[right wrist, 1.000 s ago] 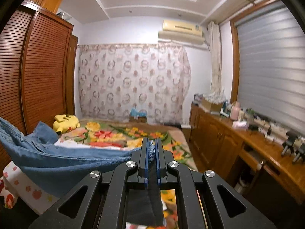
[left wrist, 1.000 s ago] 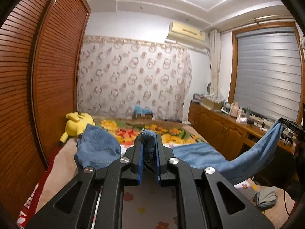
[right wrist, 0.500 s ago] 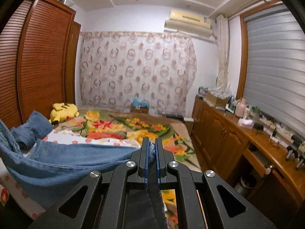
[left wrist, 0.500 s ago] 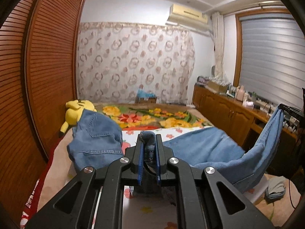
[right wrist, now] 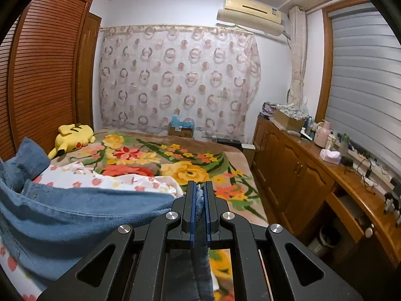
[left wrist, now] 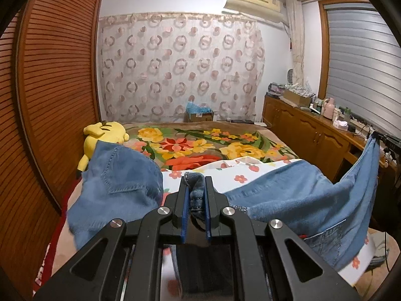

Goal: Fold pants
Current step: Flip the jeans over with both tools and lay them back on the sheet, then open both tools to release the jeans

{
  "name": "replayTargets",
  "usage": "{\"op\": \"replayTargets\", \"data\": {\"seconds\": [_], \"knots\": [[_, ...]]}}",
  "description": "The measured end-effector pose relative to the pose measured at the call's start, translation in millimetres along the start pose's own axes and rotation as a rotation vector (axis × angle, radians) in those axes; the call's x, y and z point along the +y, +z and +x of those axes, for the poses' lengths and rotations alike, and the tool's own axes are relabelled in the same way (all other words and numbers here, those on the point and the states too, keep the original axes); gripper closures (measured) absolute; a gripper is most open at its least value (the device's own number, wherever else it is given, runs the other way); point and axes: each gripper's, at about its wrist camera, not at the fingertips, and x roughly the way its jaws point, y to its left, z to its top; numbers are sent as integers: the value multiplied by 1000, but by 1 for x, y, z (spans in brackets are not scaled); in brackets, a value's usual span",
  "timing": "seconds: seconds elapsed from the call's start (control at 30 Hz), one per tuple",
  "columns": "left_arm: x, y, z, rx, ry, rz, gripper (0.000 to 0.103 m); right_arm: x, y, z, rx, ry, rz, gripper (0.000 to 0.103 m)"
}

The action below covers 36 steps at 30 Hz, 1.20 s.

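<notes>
Blue denim pants (left wrist: 295, 195) hang stretched between my two grippers over the bed. My left gripper (left wrist: 195, 183) is shut on a bunched denim edge; a pocketed part (left wrist: 120, 175) hangs to its left. My right gripper (right wrist: 199, 190) is shut on another denim edge, and the pants (right wrist: 82, 213) run off to its left. The right gripper also shows at the far right of the left wrist view (left wrist: 383, 139), holding the cloth up.
The bed has a floral blanket (right wrist: 175, 160) and a white flowered sheet (left wrist: 245, 173). A yellow plush toy (right wrist: 72, 135) lies at the bed's left by the slatted wardrobe (left wrist: 50, 87). A wooden cabinet (right wrist: 300, 170) with clutter runs along the right.
Both grippers have come down and forward with the pants; the denim now hangs lower over the bed, and the pocketed part has spread wider on the left.
</notes>
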Motion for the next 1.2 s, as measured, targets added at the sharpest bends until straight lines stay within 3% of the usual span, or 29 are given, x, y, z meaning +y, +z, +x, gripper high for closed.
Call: {"op": "replayTargets", "data": {"seconds": [0.13,0.3,0.53,0.63,0.8,0.9,1.07,1.13,1.2], "knots": [[1,9,31,31,7,-1,92,3,16,38,12,-6,-8,98],[7,13,69,81,31,-2,92,8,12,83,29,-8,-13,98],[9,-1,110,167,39,-4,90,26,9,153,141,-19,-29,98],[11,-4,113,184,31,-16,82,30,6,174,190,-33,-29,97],[9,-5,102,176,28,2,53,32,22,189,239,-49,-23,97],[9,-6,96,182,13,8,44,34,30,194,249,-43,-7,97],[10,-12,83,181,-15,5,26,39,36,183,248,-11,20,82],[10,-14,79,179,-22,7,24,43,33,173,239,21,24,66],[9,-15,76,179,-28,7,24,50,37,164,232,45,13,59]]}}
